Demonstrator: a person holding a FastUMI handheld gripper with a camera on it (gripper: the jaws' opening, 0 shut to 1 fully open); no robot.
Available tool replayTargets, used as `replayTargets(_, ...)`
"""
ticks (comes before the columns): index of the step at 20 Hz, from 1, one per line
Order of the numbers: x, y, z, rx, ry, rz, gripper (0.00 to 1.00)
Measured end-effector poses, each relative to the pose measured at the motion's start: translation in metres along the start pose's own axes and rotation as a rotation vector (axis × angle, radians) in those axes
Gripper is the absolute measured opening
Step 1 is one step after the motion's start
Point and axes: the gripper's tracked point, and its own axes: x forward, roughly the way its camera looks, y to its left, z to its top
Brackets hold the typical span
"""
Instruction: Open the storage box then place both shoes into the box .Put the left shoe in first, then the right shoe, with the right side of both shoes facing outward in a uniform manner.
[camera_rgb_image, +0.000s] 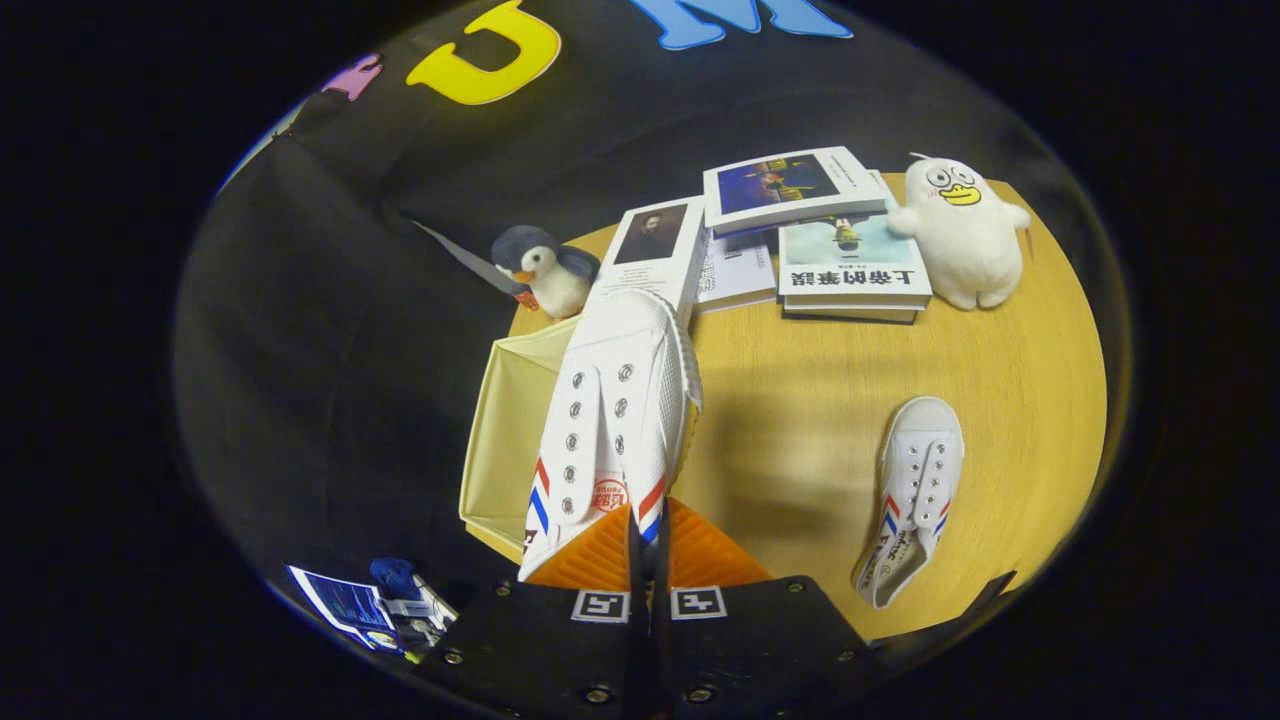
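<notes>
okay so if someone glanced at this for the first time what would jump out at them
First, the white sneaker pinched between the gripper fingers, held over the open storage box at the wooden table's edge. Then the second white sneaker lying on the table beside it, and beyond, a white duck plush beside stacked books, plus a penguin plush.

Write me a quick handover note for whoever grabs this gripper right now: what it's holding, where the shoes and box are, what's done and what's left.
Gripper: shut on the held shoe, fingers pinching its heel side wall, toe pointing away.
Held shoe hangs over the right rim of the open storage box, not yet set down inside.
Second shoe lies on the wooden table, to the right of the fingers, untouched.
Done: box is open, first shoe picked up.
Left: lower this shoe into the box and release, then fetch the second shoe and place it facing the same way.
</notes>
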Motion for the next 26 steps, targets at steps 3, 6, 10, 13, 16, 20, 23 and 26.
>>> replayTargets(3,0.007,0.025,0.009,-0.033,0.012,0.012,0.01)
replayTargets(6,0.025,0.051,0.017,-0.058,0.034,0.034,0.01)
replayTargets(10,0.053,0.083,0.021,-0.093,0.070,0.051,0.01)
replayTargets(13,0.077,0.099,0.018,-0.112,0.100,0.042,0.01)
replayTargets(16,0.106,0.109,0.013,-0.128,0.129,0.012,0.01)
replayTargets(20,0.137,0.122,0.006,-0.124,0.168,0.002,0.01)
replayTargets(23,0.157,0.129,0.001,-0.141,0.178,-0.013,0.01)
replayTargets(26,0.162,0.149,0.002,-0.197,0.172,0.067,0.34)
